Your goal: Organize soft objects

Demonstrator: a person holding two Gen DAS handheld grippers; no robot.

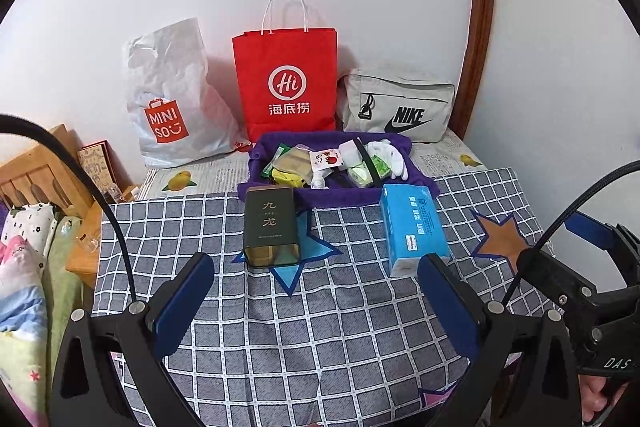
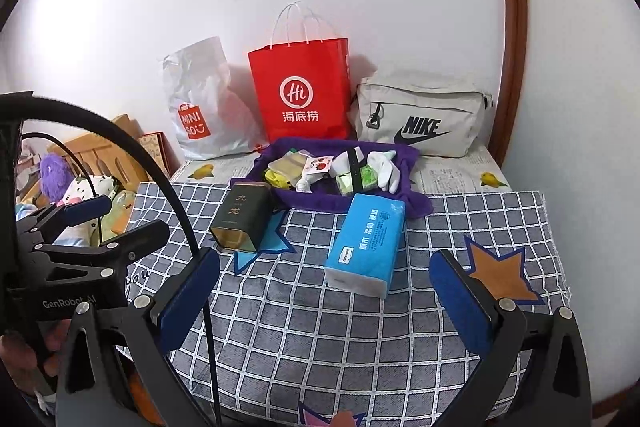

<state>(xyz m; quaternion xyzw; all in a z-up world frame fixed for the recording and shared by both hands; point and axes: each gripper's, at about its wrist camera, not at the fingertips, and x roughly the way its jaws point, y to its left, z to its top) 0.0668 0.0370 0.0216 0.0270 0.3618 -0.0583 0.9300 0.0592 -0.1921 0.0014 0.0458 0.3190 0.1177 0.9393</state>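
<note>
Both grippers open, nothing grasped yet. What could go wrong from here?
1. The blue tissue pack is soft and lies at an angle to the right gripper; a pinch may crush it or slip.
2. The dark tin lies close to the purple cloth; reaching for the small items piled there could knock it.
3. The white gloves lie tangled among packets, so a grab may drag neighbours.

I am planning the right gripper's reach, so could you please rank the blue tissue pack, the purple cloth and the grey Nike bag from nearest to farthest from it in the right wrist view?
From the right gripper:
1. Blue tissue pack, just ahead on the checked cover.
2. Purple cloth, behind the pack, holding small items.
3. Grey Nike bag, at the back right against the wall.
</note>
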